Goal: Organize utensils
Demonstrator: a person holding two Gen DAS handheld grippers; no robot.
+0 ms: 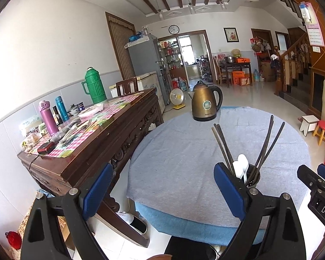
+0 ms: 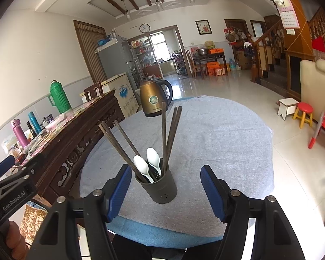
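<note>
A dark utensil holder (image 2: 157,185) stands upright on the round table's blue-grey cloth (image 2: 216,134) near the front edge. It holds several dark chopsticks (image 2: 163,130) and two white spoons (image 2: 143,169). My right gripper (image 2: 165,191) is open and empty, its blue pads (image 2: 211,189) on either side of the holder, just short of it. My left gripper (image 1: 164,191) is open and empty, left of the holder (image 1: 253,176), whose chopsticks (image 1: 268,143) and spoons (image 1: 241,165) rise behind its right pad (image 1: 228,189).
A bronze electric kettle (image 2: 155,97) stands at the table's far edge. A dark wooden sideboard (image 1: 93,134) at the left carries a green thermos (image 1: 94,86), bottles and clutter. Small stools (image 2: 303,113) stand on the tiled floor at the right.
</note>
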